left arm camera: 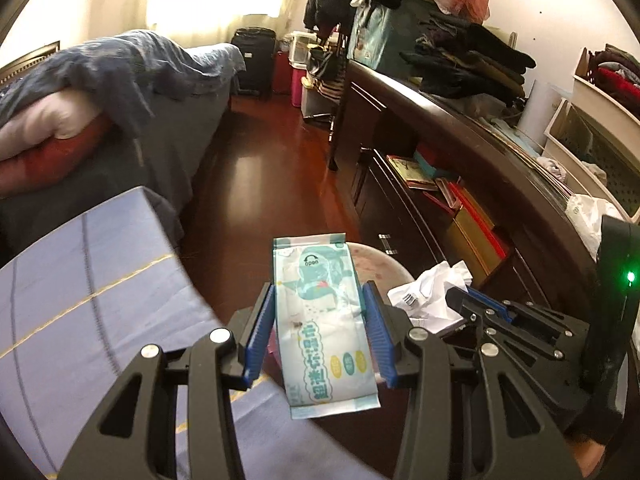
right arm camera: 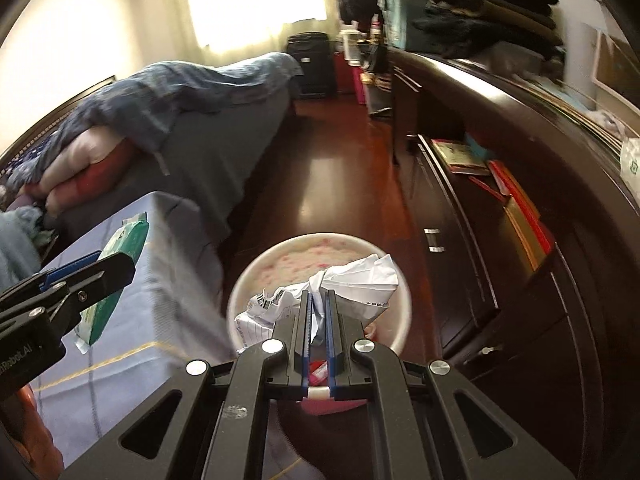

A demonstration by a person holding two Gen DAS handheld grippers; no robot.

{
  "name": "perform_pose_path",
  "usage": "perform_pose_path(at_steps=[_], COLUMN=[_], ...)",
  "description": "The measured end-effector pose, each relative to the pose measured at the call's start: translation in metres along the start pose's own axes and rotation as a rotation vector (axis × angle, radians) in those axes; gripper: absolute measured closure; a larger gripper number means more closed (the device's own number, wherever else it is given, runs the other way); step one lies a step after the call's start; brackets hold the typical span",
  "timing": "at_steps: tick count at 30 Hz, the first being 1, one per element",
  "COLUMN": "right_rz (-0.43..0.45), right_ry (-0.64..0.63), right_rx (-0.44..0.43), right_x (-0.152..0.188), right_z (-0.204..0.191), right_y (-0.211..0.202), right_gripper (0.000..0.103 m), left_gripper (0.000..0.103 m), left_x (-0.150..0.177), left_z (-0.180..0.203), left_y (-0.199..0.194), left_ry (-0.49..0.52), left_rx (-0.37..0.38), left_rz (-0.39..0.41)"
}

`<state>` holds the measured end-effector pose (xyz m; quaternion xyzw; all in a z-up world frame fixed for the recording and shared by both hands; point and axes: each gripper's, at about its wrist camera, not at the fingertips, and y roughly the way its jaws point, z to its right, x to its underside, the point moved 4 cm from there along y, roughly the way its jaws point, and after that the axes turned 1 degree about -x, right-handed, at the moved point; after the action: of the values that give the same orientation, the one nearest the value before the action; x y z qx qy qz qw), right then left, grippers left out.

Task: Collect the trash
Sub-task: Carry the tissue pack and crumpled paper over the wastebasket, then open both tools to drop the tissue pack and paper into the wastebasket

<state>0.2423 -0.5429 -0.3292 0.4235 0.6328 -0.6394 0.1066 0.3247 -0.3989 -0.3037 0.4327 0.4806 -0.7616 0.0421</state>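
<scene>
My left gripper [left arm camera: 319,300] is shut on a pale blue wet-wipe packet [left arm camera: 324,320] and holds it in the air past the edge of the blue checked bed cover; the packet also shows edge-on in the right wrist view [right arm camera: 116,276]. My right gripper [right arm camera: 319,300] is shut on a crumpled white paper [right arm camera: 352,280] and holds it over the open mouth of a round pink-and-white bin [right arm camera: 320,252] on the floor. In the left wrist view the paper [left arm camera: 432,292] and the right gripper [left arm camera: 456,300] sit to the right of the packet, with the bin [left arm camera: 380,264] beneath.
A bed with a blue checked cover [left arm camera: 80,300] lies at the left. A long dark wooden cabinet [right arm camera: 500,220] with books in its shelf runs along the right. Red-brown wood floor [right arm camera: 332,168] stretches ahead to a black suitcase [left arm camera: 254,60].
</scene>
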Motion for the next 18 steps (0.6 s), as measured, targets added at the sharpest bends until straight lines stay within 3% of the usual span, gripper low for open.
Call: perform_pose_path(at_steps=[13, 14, 15, 16, 18], right_rz=[-0.036, -0.040, -0.042, -0.048, -0.046], right_ry=[0.063, 0.068, 0.076, 0.087, 0.097], right_rx=[0.045, 0.046, 0.045, 0.040, 0.038], right_x=[-0.006, -0.006, -0.006, -0.005, -0.006], right_z=[0.032, 0.033, 0.034, 0.036, 0.039], right_y=[0.062, 0.066, 0.070, 0.074, 0.077], right_gripper=[0.095, 0.094, 0.090, 0.081, 0.072], left_gripper=[0.055, 0.052, 0.042, 0.032, 0.024], left_x=[-0.012, -0.012, -0.012, -0.012, -0.014], left_z=[0.013, 0.011, 0.009, 0.006, 0.003], left_y=[0.090, 0.095, 0.098, 0.100, 0.100], left_ry=[-0.008, -0.018, -0.028, -0.049, -0.069], left_rx=[0.028, 0.031, 0.038, 0.046, 0.060], left_rz=[-0.103, -0.115, -0.120, -0.117, -0.103])
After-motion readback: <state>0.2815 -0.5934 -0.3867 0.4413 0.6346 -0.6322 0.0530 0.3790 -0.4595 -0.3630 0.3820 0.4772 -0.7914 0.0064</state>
